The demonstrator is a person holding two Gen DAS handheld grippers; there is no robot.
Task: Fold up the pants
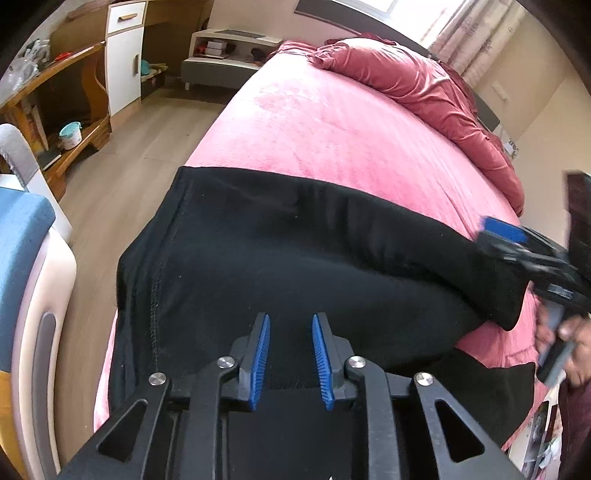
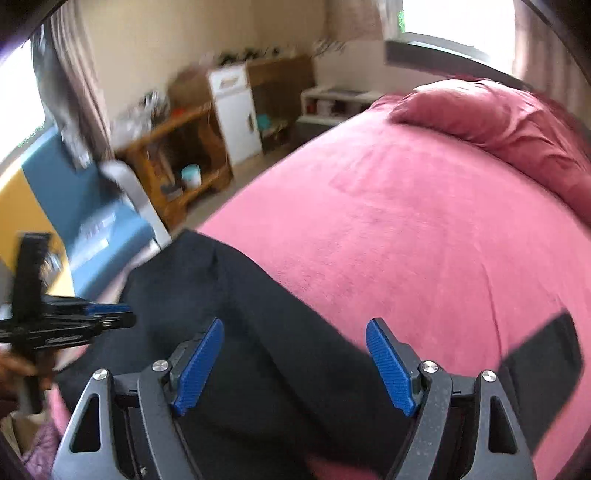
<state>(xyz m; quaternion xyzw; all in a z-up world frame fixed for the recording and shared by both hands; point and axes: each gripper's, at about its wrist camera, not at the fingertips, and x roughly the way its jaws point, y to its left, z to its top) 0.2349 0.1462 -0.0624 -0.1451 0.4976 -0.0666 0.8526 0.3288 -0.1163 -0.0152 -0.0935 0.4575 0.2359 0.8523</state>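
I see daylight glaring from the window (image 2: 458, 33); the right wrist view is motion-blurred, and fisheye bending darkens both views' corners.

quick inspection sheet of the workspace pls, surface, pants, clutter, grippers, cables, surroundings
surface: bed with pink blanket, smooth where bare
job's things: black pants lying across the near end of the bed, one edge hanging over the side
clutter: red quilt bunched along the far edge
grippers: left gripper above the pants, jaws partly open, nothing between them; right gripper jaws wide open over the pants, holding nothing
cables: nothing seen
surroundings: wooden desk, white cabinet, low shelf unit, wood floor, curtained window
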